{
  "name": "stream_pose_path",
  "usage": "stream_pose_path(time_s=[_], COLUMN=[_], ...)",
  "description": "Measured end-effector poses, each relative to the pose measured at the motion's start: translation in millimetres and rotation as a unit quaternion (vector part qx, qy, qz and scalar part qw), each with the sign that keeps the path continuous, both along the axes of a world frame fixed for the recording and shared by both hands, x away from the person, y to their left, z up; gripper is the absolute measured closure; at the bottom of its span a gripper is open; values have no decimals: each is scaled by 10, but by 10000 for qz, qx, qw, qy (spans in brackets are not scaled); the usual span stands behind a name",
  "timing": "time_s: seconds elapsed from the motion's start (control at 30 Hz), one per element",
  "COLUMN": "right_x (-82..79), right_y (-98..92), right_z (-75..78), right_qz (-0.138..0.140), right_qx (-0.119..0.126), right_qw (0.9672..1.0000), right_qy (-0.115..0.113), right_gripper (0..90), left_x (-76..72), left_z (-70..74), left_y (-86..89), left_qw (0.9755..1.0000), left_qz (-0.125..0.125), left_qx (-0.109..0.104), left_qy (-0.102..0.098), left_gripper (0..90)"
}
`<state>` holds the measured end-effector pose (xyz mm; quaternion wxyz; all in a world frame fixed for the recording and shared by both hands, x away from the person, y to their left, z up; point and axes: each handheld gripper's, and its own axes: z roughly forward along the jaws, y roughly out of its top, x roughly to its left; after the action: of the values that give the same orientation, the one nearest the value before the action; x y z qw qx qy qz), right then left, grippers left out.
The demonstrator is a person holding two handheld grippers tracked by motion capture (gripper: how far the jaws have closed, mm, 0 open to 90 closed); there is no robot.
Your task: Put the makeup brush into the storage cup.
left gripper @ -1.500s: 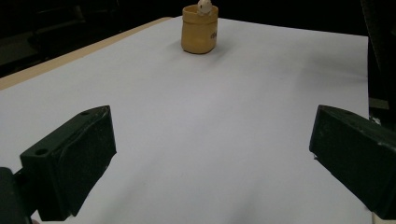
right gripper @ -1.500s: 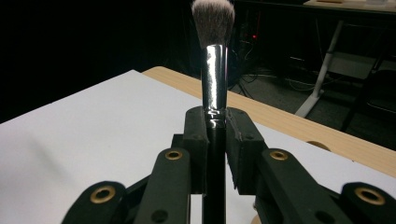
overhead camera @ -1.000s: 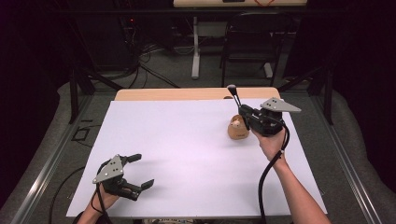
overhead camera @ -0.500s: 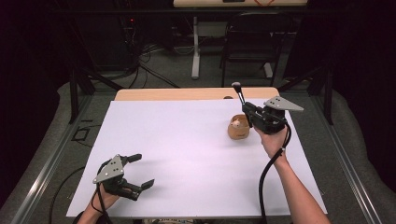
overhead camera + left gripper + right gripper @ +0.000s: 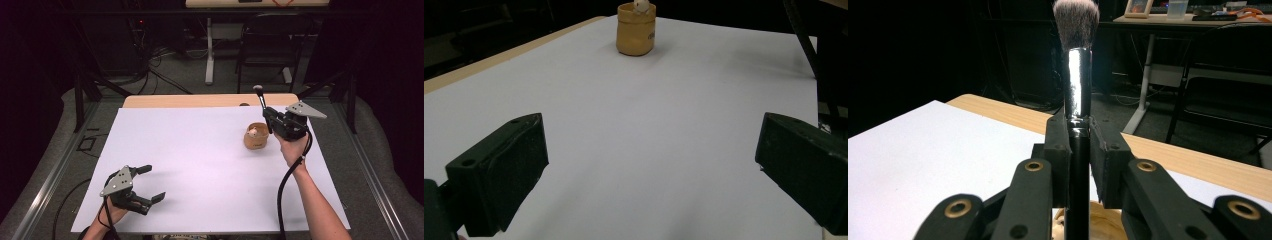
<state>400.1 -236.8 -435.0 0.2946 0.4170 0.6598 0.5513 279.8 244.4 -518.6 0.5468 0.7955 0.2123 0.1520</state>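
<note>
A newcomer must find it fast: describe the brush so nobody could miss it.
Start at the white sheet covering the table, then go to its far right, where the right gripper is raised beside a small tan cup. The brush stands upright in its shut jaws: black handle, shiny silver ferrule, fluffy tuft on top.

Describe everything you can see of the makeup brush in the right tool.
The makeup brush has a fluffy head of pale grey-brown bristles, a shiny silver ferrule and a glossy black handle. It stands nearly upright, bristles up, clamped by the handle just below the ferrule between the right tool's two black pads. In the high view it tilts slightly left and sits above the small tan cup near the white table cover's far right. Its lower end is hidden behind the tool.
</note>
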Motion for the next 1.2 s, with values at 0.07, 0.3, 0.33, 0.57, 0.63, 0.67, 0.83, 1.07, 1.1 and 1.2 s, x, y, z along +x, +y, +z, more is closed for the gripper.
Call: stream_pose_path(time_s=[0.07,0.3,0.33,0.57,0.63,0.67,0.83,1.07,1.1,1.2], right_x=[19,98,110,176,194,204,252,309,317,342], right_y=[-8,-20,-18,-22,-24,-23,-4,20,25,26], right_z=[-11,-62,-69,-106,-116,-124,-153,-192,-199,-220], right_qz=[-20,-41,-47,-46,-46,-35,-15,44,43,51], right_qx=[-6,25,17,56,47,66,57,95,81,80], right_qw=[10000,10000,10000,10000,10000,10000,10000,9999,9999,9999], right_qy=[5,17,9,1,-3,-6,1,-59,-71,-44], right_gripper=[791,791,791,791,791,791,791,791,791,791], left_x=[1,1,1,4,3,3,3,4,3,4], left_z=[0,-2,-2,-1,0,0,0,0,0,0], left_y=[0,-2,-1,2,3,4,6,8,8,8], left_qw=[10000,10000,10000,10000,10000,10000,10000,10000,10000,10000], left_qz=[0,-7,-5,-23,-19,-17,-13,-15,-11,-11], left_qx=[0,13,15,47,47,41,42,33,28,32], left_qy=[2,9,9,28,22,22,21,21,20,17], left_gripper=[4,4,4,4,4,4,4,4,4,4])
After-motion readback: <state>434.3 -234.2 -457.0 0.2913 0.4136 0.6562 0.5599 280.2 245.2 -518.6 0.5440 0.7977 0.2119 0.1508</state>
